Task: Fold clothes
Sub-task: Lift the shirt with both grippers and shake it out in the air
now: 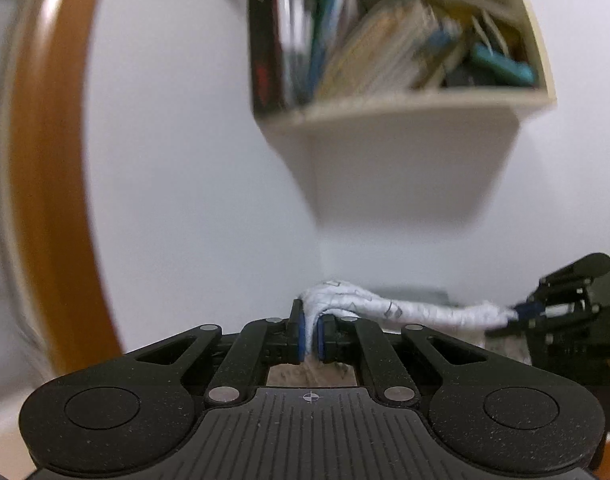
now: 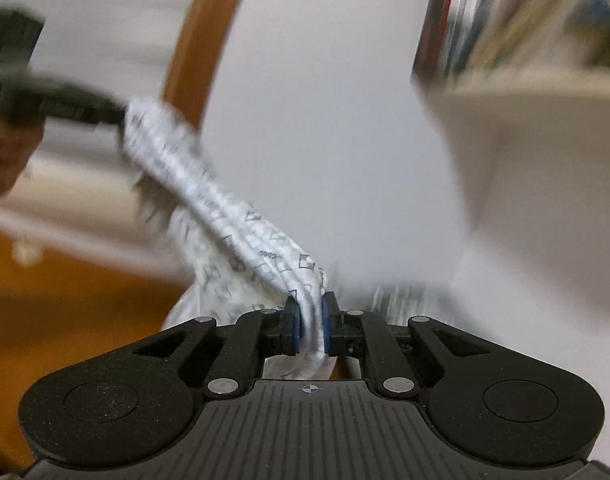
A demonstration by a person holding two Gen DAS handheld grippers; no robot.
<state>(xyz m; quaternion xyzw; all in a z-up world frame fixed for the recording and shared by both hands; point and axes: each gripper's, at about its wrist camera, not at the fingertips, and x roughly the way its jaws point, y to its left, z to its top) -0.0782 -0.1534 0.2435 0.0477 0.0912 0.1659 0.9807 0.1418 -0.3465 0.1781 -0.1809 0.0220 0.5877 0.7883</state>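
A white wall (image 1: 193, 160) and a corner bookshelf (image 1: 405, 108) stood behind as my left claw (image 1: 311, 334) and right claw (image 2: 309, 326) each pinched an end of the white patterned garment (image 2: 225, 220), bunched ropelike between them in mid-air.

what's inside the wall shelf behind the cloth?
The wall shelf holds upright and leaning books, blurred, plus a teal item at the right end. Titles are unreadable, and whatever sits behind the books is hidden. The cloth hangs below it.
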